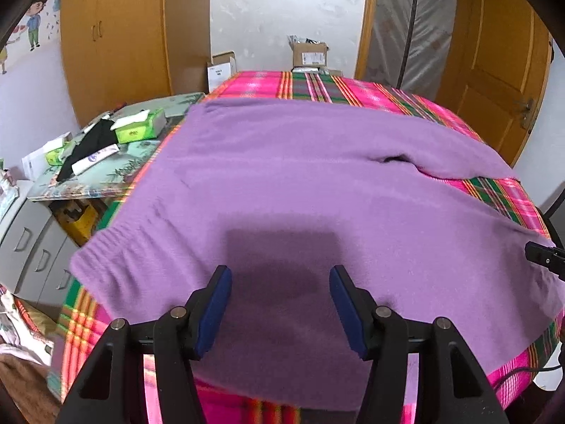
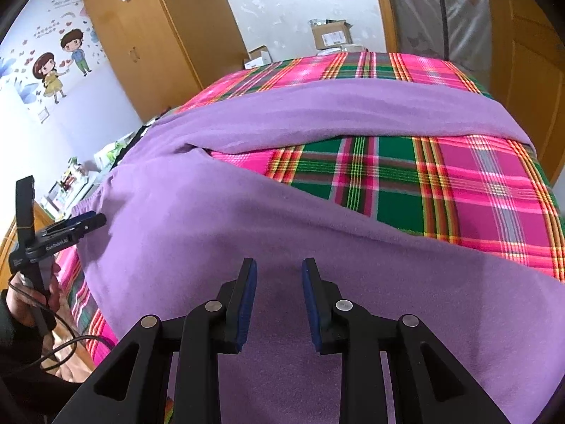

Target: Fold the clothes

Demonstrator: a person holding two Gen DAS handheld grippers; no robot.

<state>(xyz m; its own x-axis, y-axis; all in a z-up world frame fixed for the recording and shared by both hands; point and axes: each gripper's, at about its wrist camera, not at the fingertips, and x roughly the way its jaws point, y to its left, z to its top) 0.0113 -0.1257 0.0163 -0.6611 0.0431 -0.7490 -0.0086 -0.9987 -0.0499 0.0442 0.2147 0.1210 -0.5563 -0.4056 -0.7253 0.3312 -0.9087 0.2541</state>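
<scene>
Purple fleece trousers (image 1: 282, 183) lie spread flat on a bed covered with a pink and green plaid blanket (image 1: 317, 84). The ribbed waistband (image 1: 106, 247) hangs toward the left edge. My left gripper (image 1: 280, 275) hovers open just above the near part of the trousers, nothing between its blue pads. In the right wrist view the two legs of the trousers (image 2: 317, 212) split apart with the plaid blanket (image 2: 423, 183) showing between them. My right gripper (image 2: 279, 268) is open over the near leg. The left gripper (image 2: 84, 224) appears at the left, held by a hand (image 2: 53, 293).
A side table (image 1: 106, 173) left of the bed carries green tissue boxes (image 1: 141, 127), a black cloth and papers. Grey drawers (image 1: 31, 243) stand below it. Wooden wardrobe (image 1: 116, 28), cardboard boxes (image 1: 309, 54) and a wooden door (image 1: 494, 63) lie beyond the bed.
</scene>
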